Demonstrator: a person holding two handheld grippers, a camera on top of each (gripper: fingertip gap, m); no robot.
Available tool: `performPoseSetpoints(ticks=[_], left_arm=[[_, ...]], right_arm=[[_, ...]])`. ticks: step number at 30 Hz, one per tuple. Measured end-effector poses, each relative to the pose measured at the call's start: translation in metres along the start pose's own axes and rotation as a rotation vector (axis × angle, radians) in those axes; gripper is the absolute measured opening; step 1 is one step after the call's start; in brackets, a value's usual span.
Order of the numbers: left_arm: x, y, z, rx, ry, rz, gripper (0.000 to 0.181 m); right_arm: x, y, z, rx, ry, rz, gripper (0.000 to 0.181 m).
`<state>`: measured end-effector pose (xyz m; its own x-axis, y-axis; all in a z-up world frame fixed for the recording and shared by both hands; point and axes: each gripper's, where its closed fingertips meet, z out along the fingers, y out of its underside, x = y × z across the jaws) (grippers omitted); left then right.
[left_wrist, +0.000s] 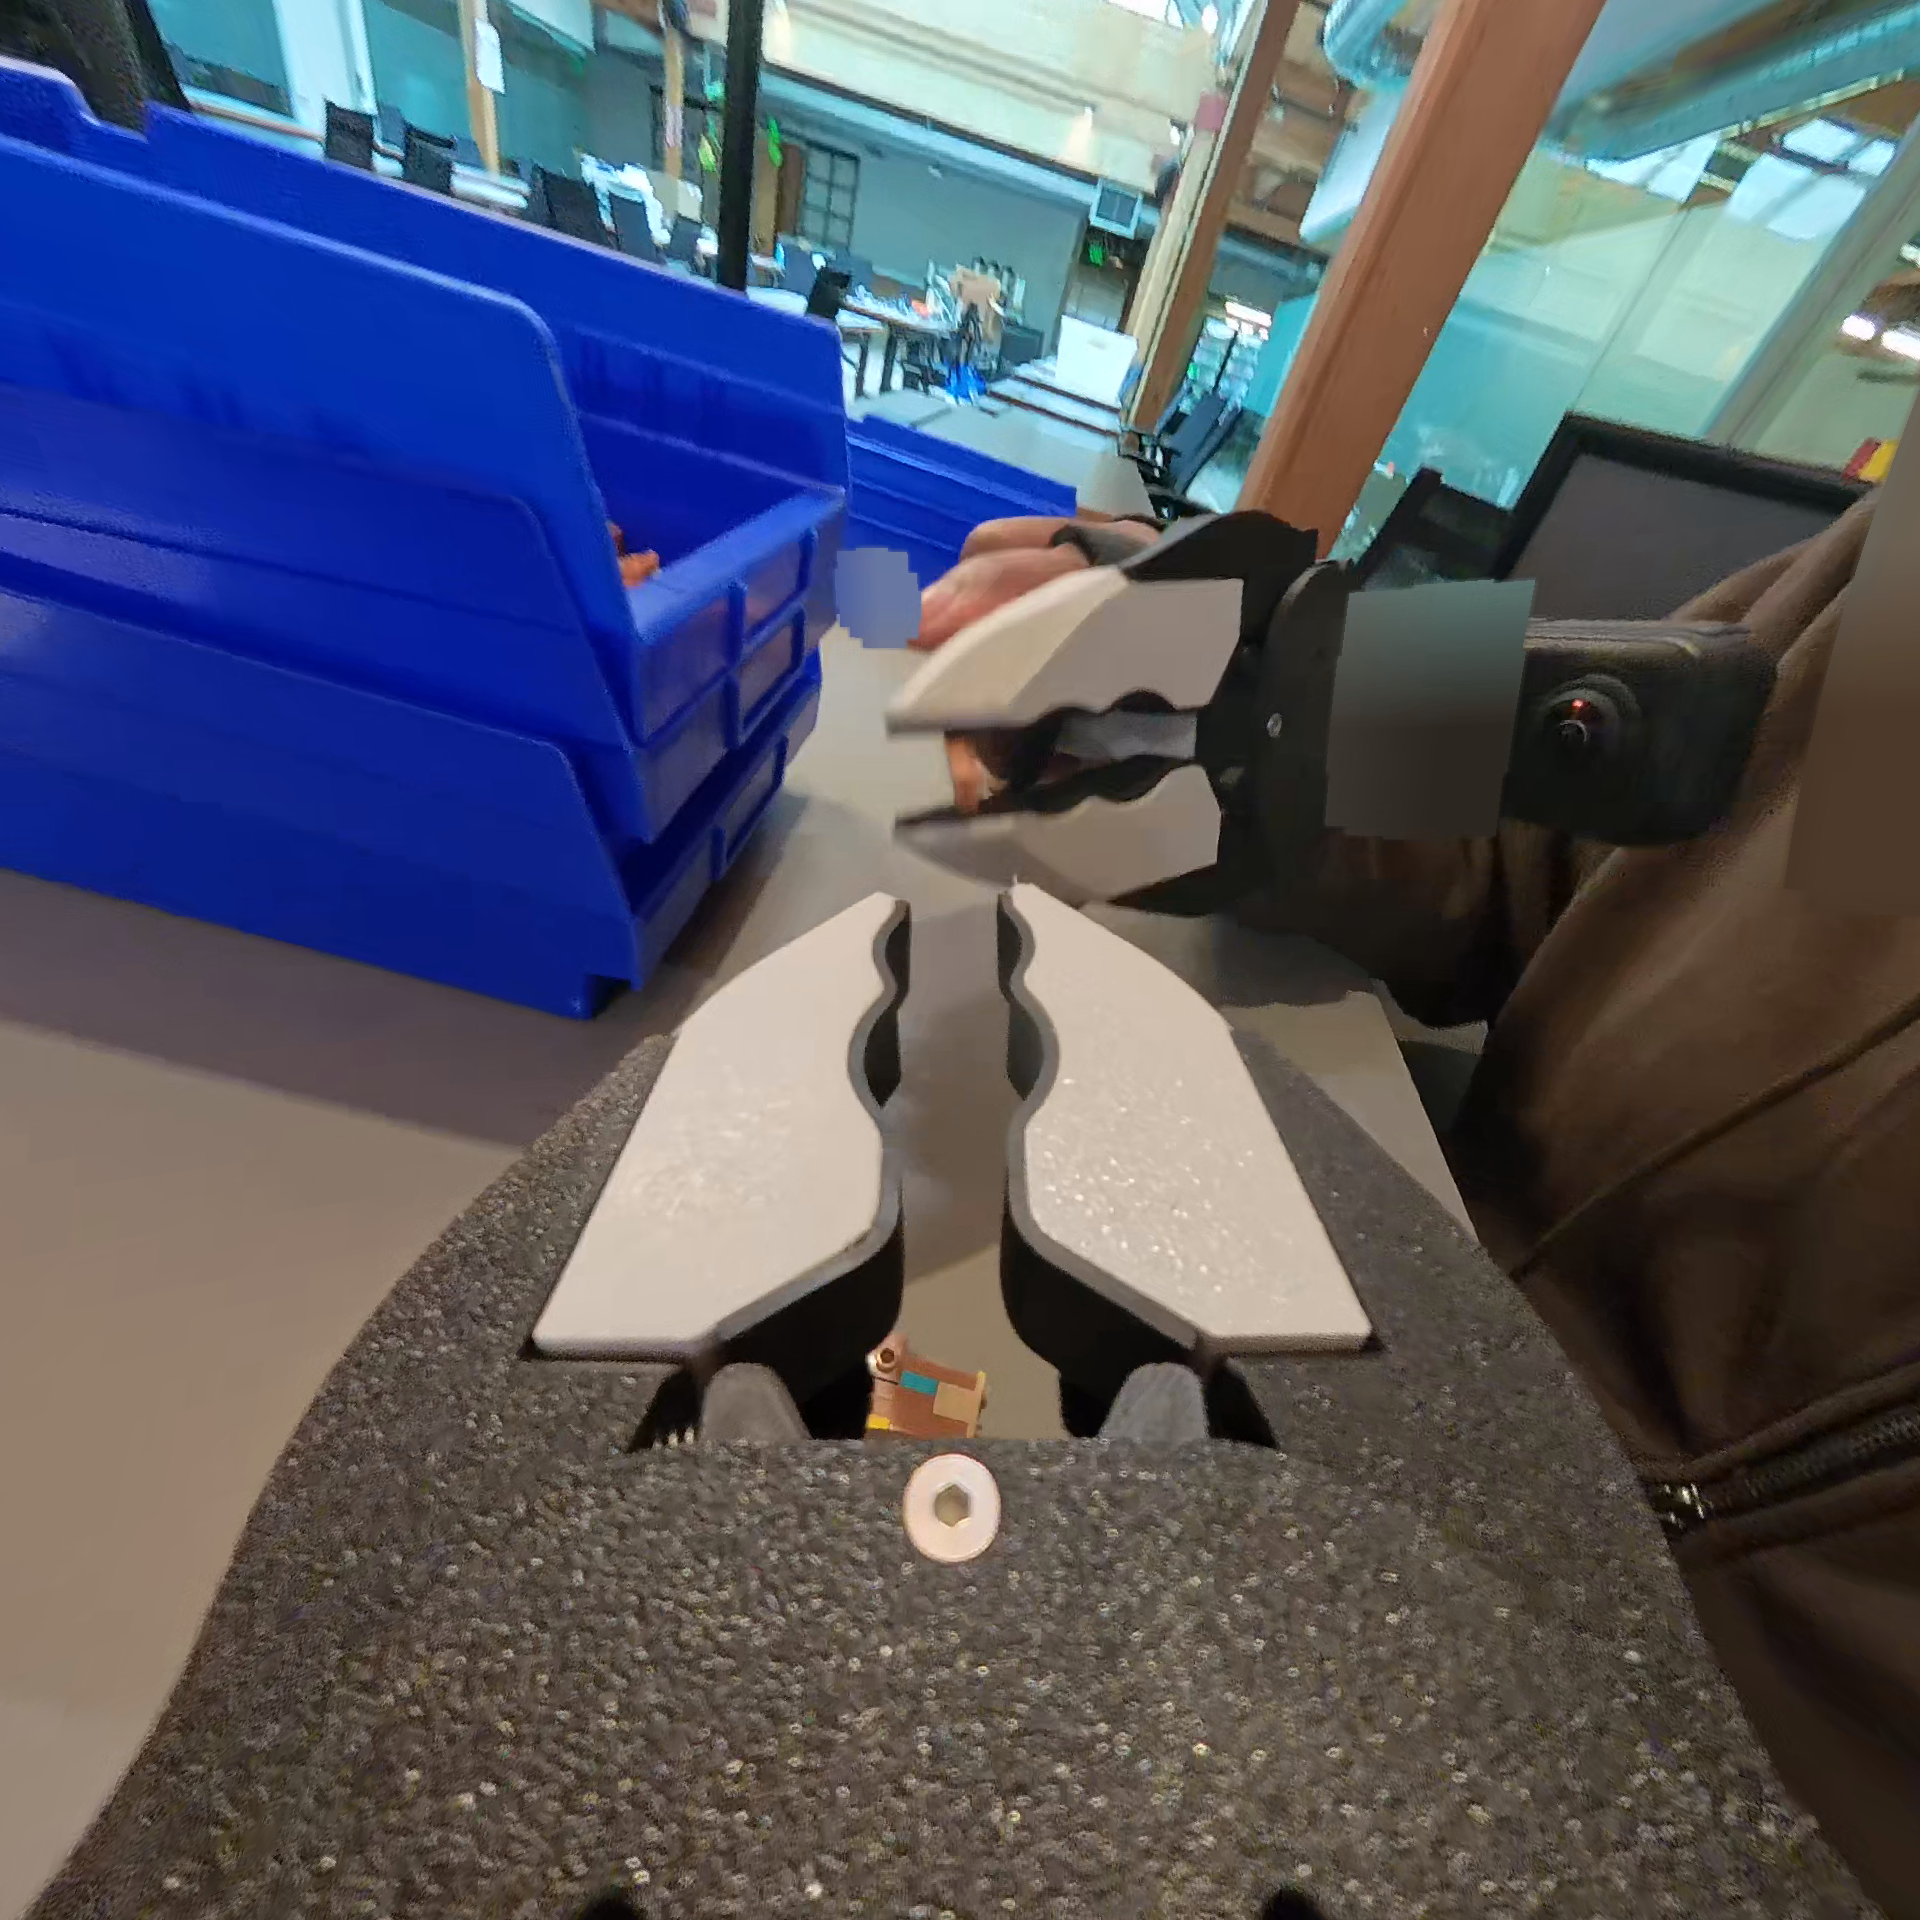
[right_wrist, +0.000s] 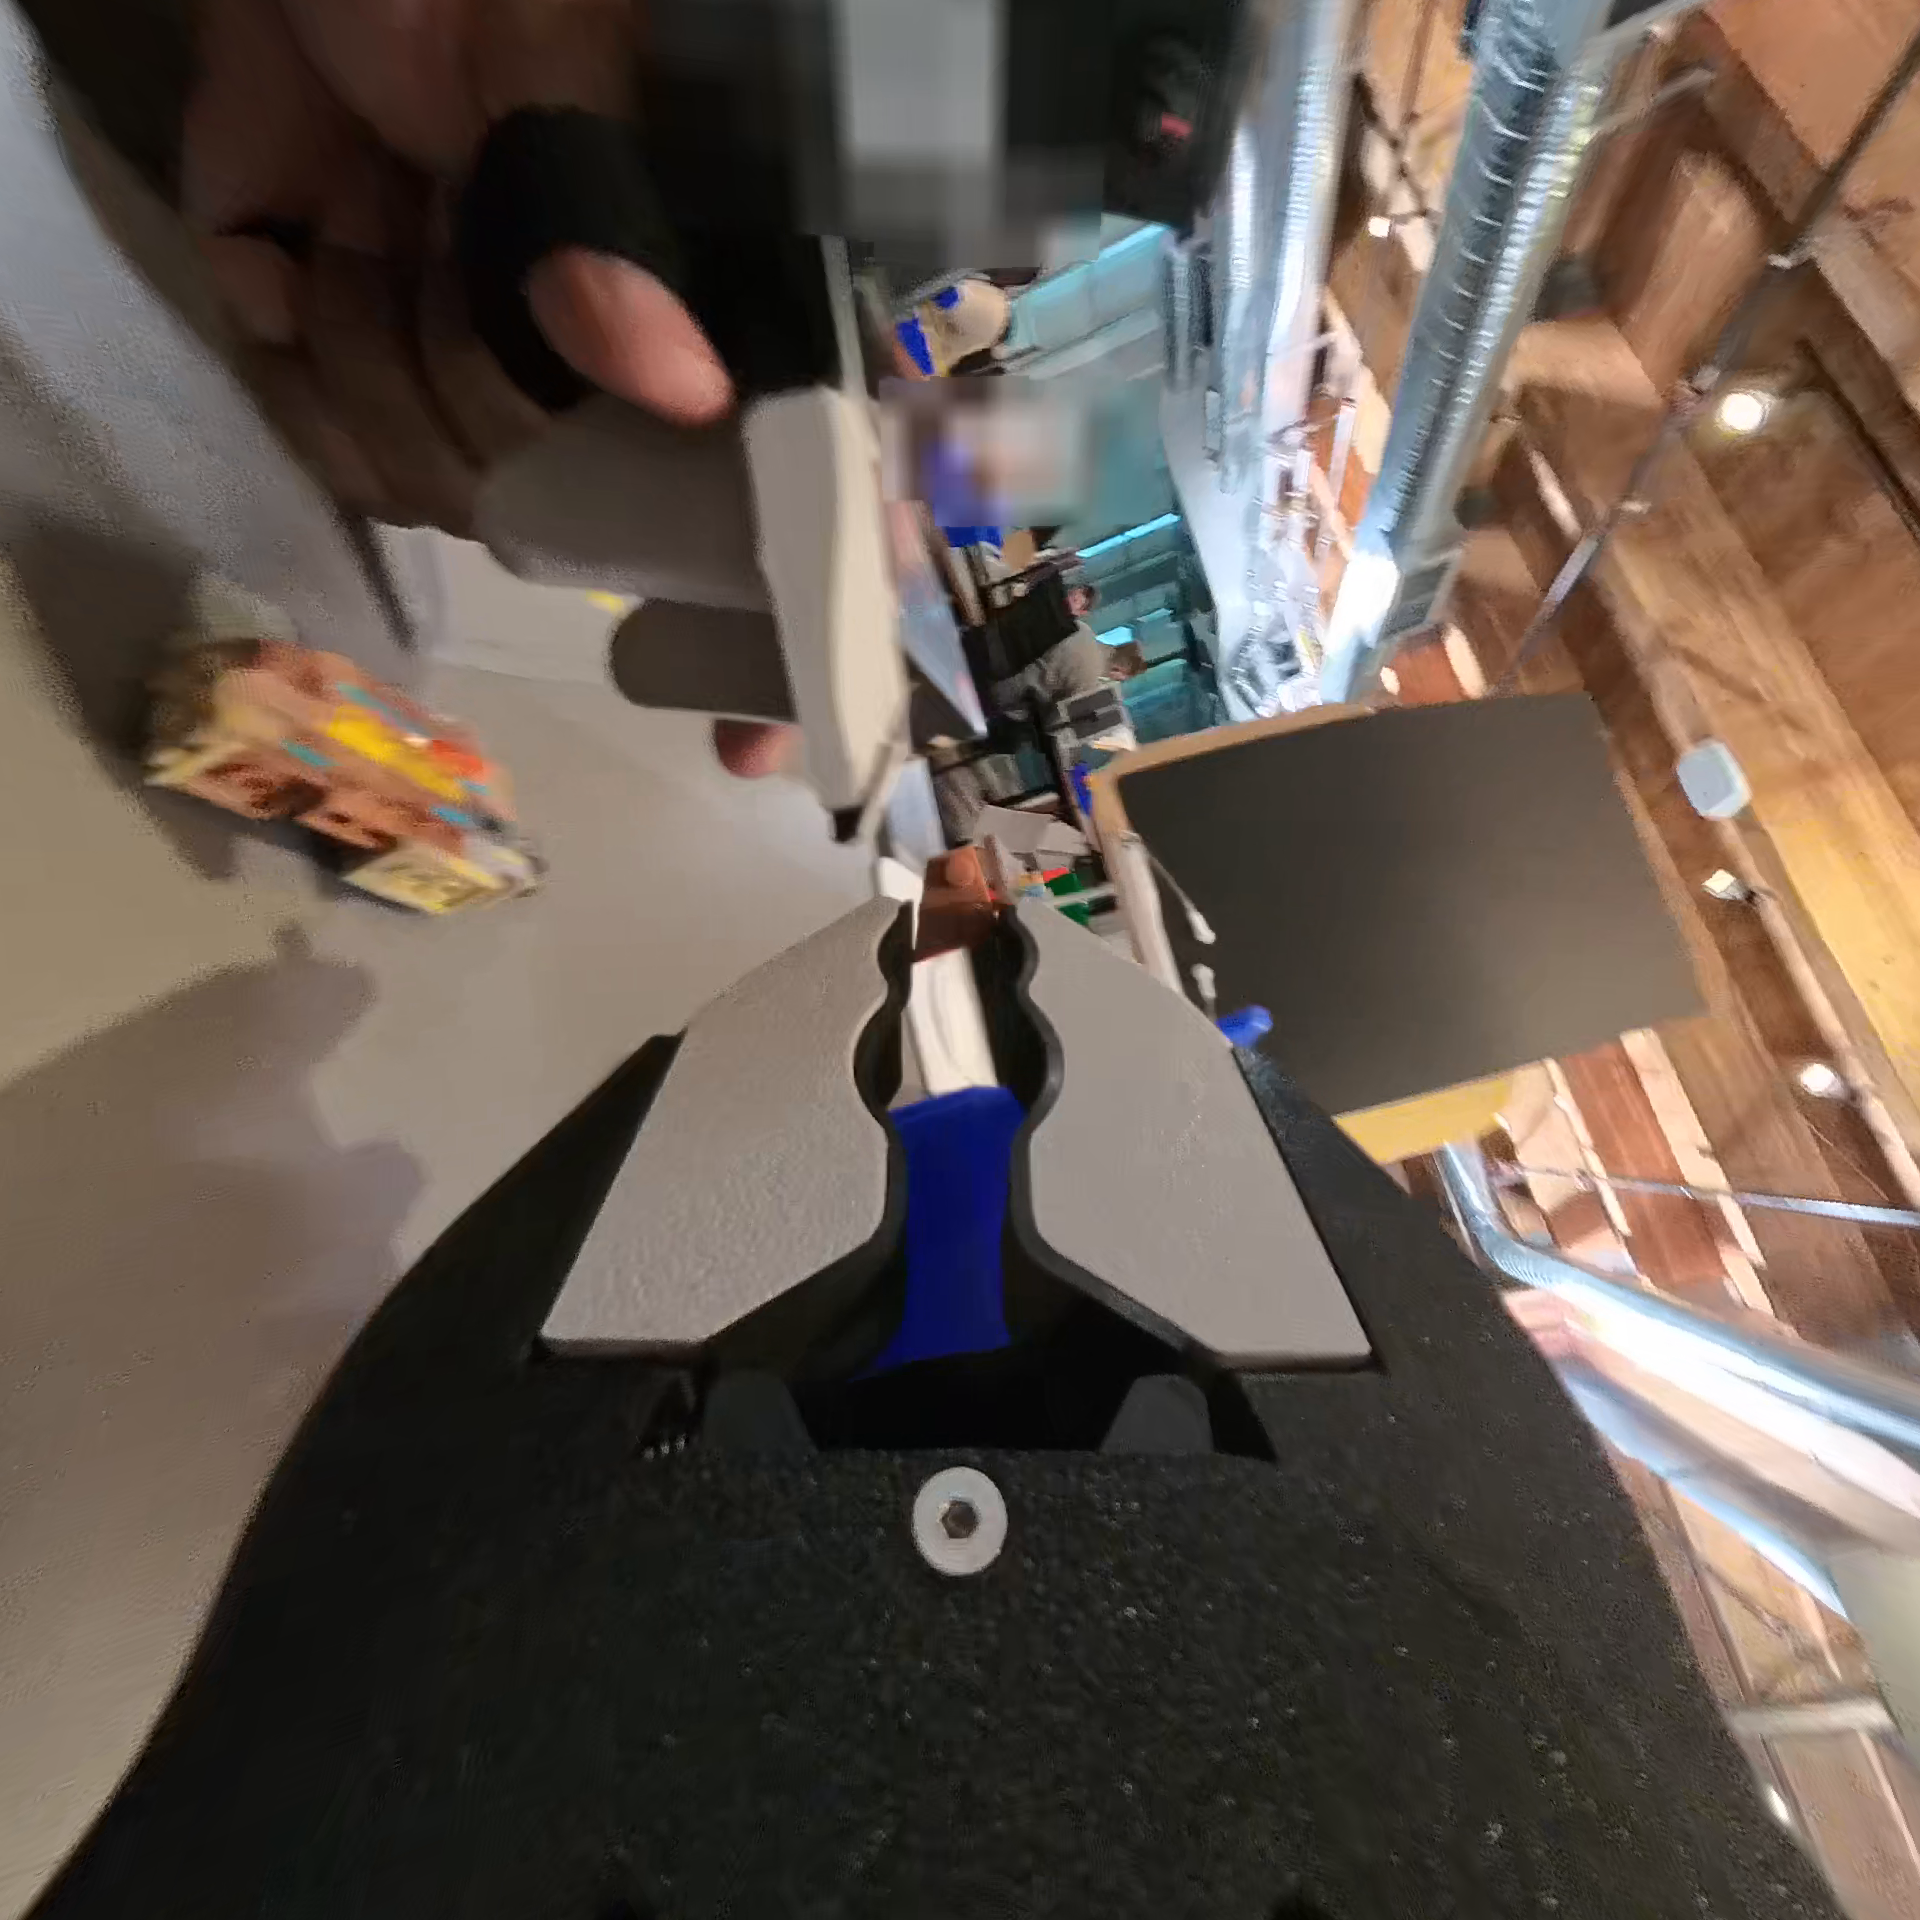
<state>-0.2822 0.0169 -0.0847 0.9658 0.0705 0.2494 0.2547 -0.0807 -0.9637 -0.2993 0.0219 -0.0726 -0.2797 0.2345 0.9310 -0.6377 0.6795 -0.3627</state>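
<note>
Grey surface (left_wrist: 260, 1195) underneath, with stacked blue bins (left_wrist: 364, 623) to the left of it. Left tongs (left_wrist: 951, 914) level and pointing forward just above the surface, parted by a clear gap, gripping nothing, only bare surface visible between the two fingers. Right tongs (right_wrist: 956, 925) rolled onto one side, so that the room appears tipped over in the right wrist view; seen from the left wrist view, reaching in from the right, one finger above the other, tips just ahead of the left tongs' tips and near the bins' front edge. Closed to a narrow slot on a small brown brick (right_wrist: 945, 883), pinched at the very tips and sticking out past them, clear of the surface.

Brown jacket (left_wrist: 1714, 1247) filling the right edge of the left wrist view, behind the right tongs' black body. In the right wrist view, a hand (right_wrist: 436, 312) wearing a black finger sleeve, wrapped around the left tongs, thumb pressed on top; badly blurred. Beside it on the surface, a blurred cluster of brown, orange and yellow blocks (right_wrist: 343, 779), well apart from the held brick; how joined, impossible to tell.
</note>
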Motion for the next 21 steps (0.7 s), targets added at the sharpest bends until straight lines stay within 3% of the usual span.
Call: performPoseSetpoints(ticks=[2,4,6,8,13,16,21], left_arm=[[-0.004,-0.005,-0.004,0.023,-0.018,-0.014,0.015],[-0.006,-0.004,-0.005,0.009,-0.026,-0.016,0.015],[-0.007,-0.002,-0.005,-0.008,-0.034,-0.007,0.014],[-0.007,0.001,-0.005,-0.036,-0.05,0.008,0.015],[-0.027,0.016,-0.013,-0.198,-0.182,0.053,0.023],[-0.033,0.045,-0.022,-0.435,-0.216,0.044,0.049],[-0.035,0.083,-0.03,-0.686,-0.251,0.108,0.077]], right_arm=[[0.037,0.013,-0.003,-0.043,0.155,0.022,0.015],[0.083,0.05,-0.005,-0.207,0.333,0.096,0.015],[0.092,0.093,-0.002,-0.376,0.294,0.251,0.025],[0.089,0.109,-0.005,-0.402,0.269,0.376,0.039],[0.064,0.077,-0.013,-0.238,0.203,0.371,0.039],[0.019,0.042,-0.004,-0.115,-0.034,0.399,0.036],[-0.04,0.022,0.01,-0.084,-0.288,0.446,0.036]])
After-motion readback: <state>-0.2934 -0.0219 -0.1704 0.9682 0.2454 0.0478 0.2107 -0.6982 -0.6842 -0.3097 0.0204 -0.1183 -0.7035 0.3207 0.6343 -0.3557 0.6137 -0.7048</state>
